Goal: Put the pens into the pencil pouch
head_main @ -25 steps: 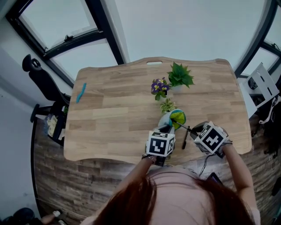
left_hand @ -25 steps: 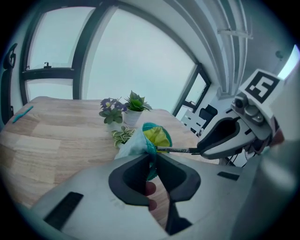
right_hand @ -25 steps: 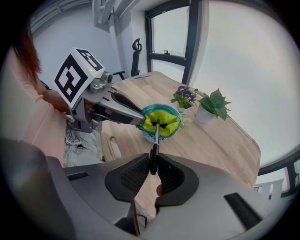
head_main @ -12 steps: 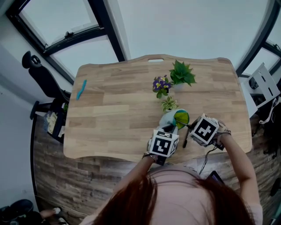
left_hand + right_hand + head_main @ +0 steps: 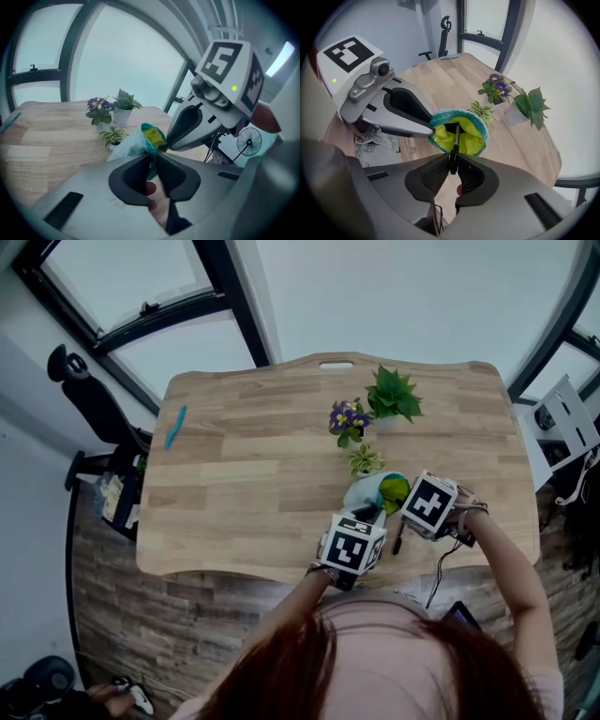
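Observation:
The pencil pouch (image 5: 461,136), pale blue outside with a teal rim and yellow-green lining, is held up with its mouth wide; the head view shows the pouch (image 5: 375,491) near the table's front edge. My left gripper (image 5: 152,157) is shut on the pouch's rim. My right gripper (image 5: 452,161) points straight down over the mouth, shut on a black pen (image 5: 454,147) whose tip reaches into the lining. A second black pen (image 5: 397,540) lies on the wood between both grippers. A blue pen (image 5: 174,426) rests far off at the left edge.
Three potted plants stand behind the pouch: purple flowers (image 5: 347,418), a spiky green plant (image 5: 394,396) and a small striped one (image 5: 364,460). The wooden table (image 5: 244,484) has an office chair (image 5: 89,404) at its left end.
My right gripper has swung left and down with the black pen, from beside the pouch to directly over its mouth. The left gripper has kept its hold on the rim.

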Available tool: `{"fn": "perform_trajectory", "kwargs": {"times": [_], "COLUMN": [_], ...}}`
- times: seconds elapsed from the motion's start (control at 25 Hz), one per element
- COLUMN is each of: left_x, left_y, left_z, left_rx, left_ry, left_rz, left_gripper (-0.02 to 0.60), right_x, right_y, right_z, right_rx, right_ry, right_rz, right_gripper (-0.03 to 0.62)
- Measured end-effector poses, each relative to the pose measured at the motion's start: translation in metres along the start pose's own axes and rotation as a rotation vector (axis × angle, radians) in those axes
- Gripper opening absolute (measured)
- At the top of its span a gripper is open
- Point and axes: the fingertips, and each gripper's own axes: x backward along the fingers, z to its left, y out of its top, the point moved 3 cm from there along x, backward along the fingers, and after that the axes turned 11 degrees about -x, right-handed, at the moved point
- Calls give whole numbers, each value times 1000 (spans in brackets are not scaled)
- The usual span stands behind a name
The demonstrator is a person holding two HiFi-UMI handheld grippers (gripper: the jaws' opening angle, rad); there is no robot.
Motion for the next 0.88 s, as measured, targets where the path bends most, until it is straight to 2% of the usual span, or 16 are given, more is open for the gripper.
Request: {"fn": "perform_trajectory", "kwargs": {"times": [0.12,0.44,0.64,0.72,0.88], "left_x": [0,-2,-1,0,2], "left_y": [0,-2,-2,-2,1], "left_z": [0,7,10,11,17], "left_rx": [-1,28,29,49,141], "left_ry": [-2,-1,2,-5,-28], "left_rz": [1,4,-2,-15,-50], "left_gripper": [38,38,38,38,38], "right_x": [-7,-21,-25,-22,-11], "right_y": [10,23,24,26,31], "right_z": [5,-3,-1,0,-2], "right_rx": [-26,-50,-75,-91,-138], "right_ry": [55,54,72,79,87], "right_rz": [-47,-129,-153,-183,-258], "right_gripper": [52,54,89,92,101]}}
